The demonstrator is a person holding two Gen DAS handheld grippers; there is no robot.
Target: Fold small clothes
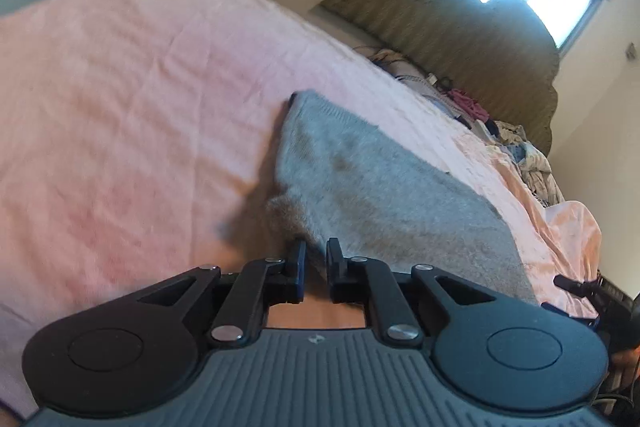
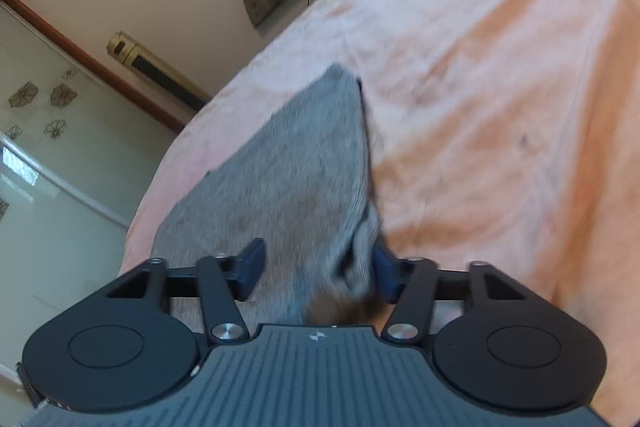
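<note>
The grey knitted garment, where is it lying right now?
The grey knitted garment lies on the pink bedsheet, ahead of both wrist cameras, its far end pointing toward the padded headboard.

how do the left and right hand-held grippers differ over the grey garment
The left hand-held gripper has its jaws only a narrow gap apart; the right hand-held gripper has them wide. The left sits at the edge of the grey garment, next to the pink sheet; the right straddles the garment, with a bunched fold by one finger. Both point along the same garment, and neither visibly pinches it.
</note>
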